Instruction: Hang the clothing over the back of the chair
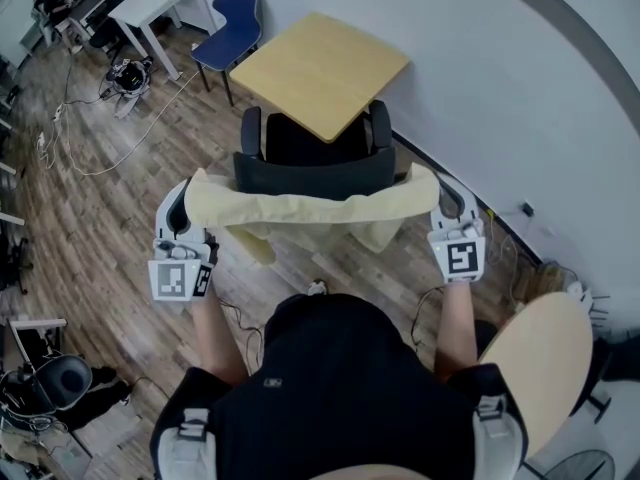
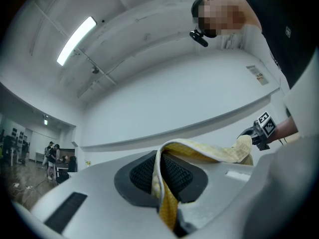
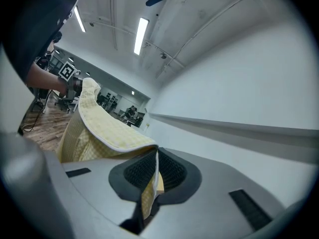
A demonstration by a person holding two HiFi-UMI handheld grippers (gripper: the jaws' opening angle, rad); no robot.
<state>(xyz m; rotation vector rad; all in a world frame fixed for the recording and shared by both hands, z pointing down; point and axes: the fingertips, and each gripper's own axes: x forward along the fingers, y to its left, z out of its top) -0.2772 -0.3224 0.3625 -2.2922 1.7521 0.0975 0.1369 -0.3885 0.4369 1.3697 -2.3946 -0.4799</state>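
Observation:
A pale yellow checked garment (image 1: 300,208) is stretched level between my two grippers, just in front of the black office chair (image 1: 315,163) and about level with the top of its backrest. My left gripper (image 1: 196,190) is shut on the garment's left end, and in the left gripper view the cloth (image 2: 167,193) is pinched between the jaws. My right gripper (image 1: 432,186) is shut on the right end, with the fabric (image 3: 149,185) clamped between its pads. A fold of the garment hangs down under the middle.
A wooden square table (image 1: 320,68) stands right behind the chair, by the white wall. A blue chair (image 1: 232,23) and a white table (image 1: 160,3) are further back on the left. Cables trail over the wood floor (image 1: 90,208). A round wooden seat (image 1: 545,368) is at my right.

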